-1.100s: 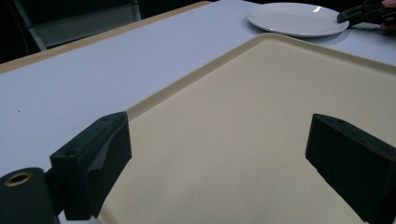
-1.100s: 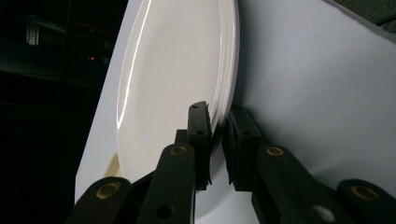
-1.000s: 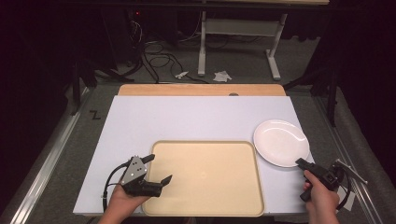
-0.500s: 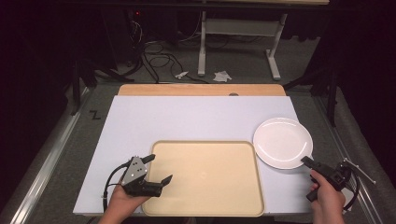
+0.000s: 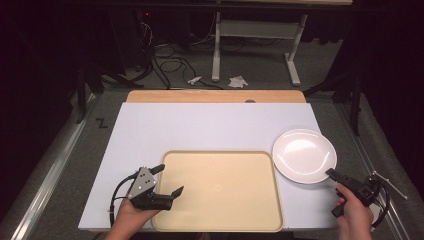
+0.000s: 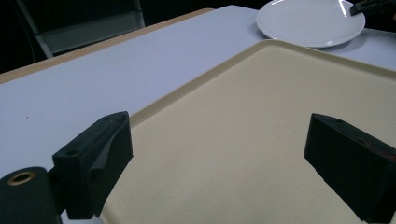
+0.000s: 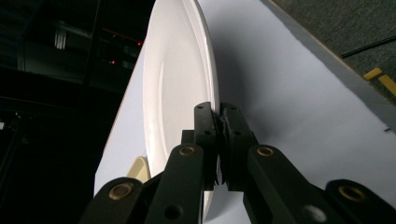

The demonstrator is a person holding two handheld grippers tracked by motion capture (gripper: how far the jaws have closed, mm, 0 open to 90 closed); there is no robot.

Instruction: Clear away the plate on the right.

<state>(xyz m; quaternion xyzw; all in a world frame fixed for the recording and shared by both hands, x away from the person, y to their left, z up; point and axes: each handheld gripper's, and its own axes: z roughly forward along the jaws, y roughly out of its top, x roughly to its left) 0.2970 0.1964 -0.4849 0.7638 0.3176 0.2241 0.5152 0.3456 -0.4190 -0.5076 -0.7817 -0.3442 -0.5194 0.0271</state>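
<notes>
Right gripper [image 5: 334, 174]: at five o'clock on the table, jaws pinched together on the near rim of the plate [image 5: 304, 155]; rim caught between the pads in the right gripper view [image 7: 218, 122].
Left gripper [image 5: 167, 180]: at seven o'clock, jaws wide apart with nothing between them, poised over the near left corner of the tray [image 5: 220, 170]; same gap seen in the left gripper view [image 6: 224, 154], with bare tray surface below.
Plate: white, bare, at four o'clock on the white table [image 5: 200, 125], just beside the far right corner of the tray, apart from it or barely touching; hard to tell which.
Tray: tan, bare, at six o'clock, lying flat.
Just changed: plate shifted a little toward three o'clock compared with a second ago, and the right hand drawn back toward the table's near right corner; grip on the rim already tight by half a second ago. Left hand unmoved, tray unmoved.
Meaning for the work: plate likely secured and ready to be lifted or slid, probably onto the tray; nothing yet set on the tray.
Risk: thin rim grip, so a slip or a tilt looks possible on lifting.
</notes>
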